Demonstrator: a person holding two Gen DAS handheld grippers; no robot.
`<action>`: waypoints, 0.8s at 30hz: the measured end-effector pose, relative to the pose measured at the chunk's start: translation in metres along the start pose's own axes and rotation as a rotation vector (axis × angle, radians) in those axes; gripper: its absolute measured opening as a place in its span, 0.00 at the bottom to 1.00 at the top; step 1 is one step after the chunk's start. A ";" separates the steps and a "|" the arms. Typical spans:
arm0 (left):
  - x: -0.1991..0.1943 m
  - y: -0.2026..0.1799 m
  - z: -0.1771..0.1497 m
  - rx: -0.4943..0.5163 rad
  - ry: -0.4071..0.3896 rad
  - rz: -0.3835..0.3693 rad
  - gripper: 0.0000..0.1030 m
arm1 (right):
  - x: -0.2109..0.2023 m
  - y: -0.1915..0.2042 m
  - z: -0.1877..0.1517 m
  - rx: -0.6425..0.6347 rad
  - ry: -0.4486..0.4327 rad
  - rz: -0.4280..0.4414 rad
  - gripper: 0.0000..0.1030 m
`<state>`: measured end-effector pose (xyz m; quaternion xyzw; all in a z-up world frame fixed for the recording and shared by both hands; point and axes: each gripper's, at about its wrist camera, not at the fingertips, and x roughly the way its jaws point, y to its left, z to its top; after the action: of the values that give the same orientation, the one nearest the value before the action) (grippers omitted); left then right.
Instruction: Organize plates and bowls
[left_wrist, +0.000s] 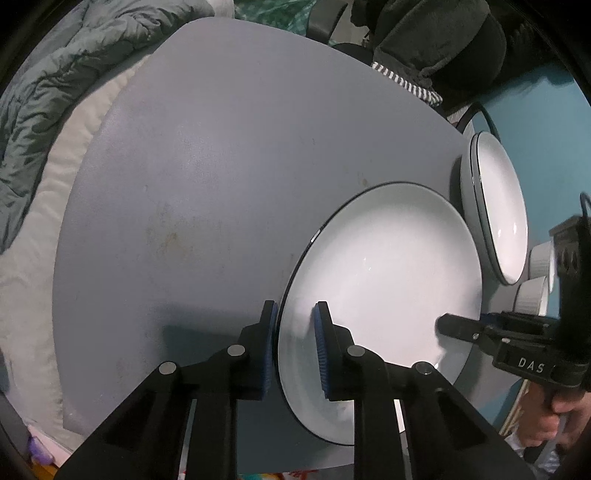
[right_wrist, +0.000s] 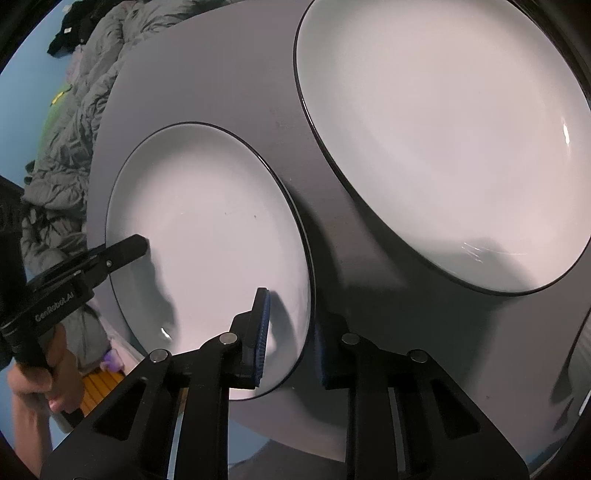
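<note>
A white plate with a dark rim (left_wrist: 384, 280) lies on the round grey table (left_wrist: 184, 184). My left gripper (left_wrist: 295, 317) straddles its near-left rim, one finger over and one under, with a gap still showing. My right gripper (right_wrist: 291, 314) straddles the opposite rim of the same plate (right_wrist: 207, 236), jaws apart. The right gripper also shows in the left wrist view (left_wrist: 458, 326), and the left gripper shows in the right wrist view (right_wrist: 125, 249). A second, larger white plate (right_wrist: 443, 140) lies beside it; it also shows in the left wrist view (left_wrist: 498, 206).
Two small white ribbed bowls (left_wrist: 535, 280) sit past the table's right edge. A grey quilt (left_wrist: 55, 92) and white bedding lie to the left of the table. Dark clothing (left_wrist: 436, 40) is heaped at the far side. The floor is teal.
</note>
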<state>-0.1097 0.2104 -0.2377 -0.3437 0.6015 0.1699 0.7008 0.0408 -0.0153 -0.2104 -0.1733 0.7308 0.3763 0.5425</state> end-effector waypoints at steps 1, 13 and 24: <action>0.001 -0.003 -0.001 0.002 0.005 0.008 0.19 | 0.000 0.001 0.000 -0.009 0.004 -0.010 0.19; 0.010 -0.044 -0.054 0.020 0.052 0.027 0.21 | -0.003 -0.014 -0.027 -0.074 0.058 -0.060 0.20; 0.030 -0.111 -0.071 0.144 0.124 -0.024 0.21 | -0.021 -0.072 -0.071 0.019 0.048 -0.051 0.20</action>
<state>-0.0824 0.0779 -0.2388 -0.3097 0.6501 0.0962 0.6872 0.0486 -0.1182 -0.2081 -0.1956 0.7425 0.3513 0.5357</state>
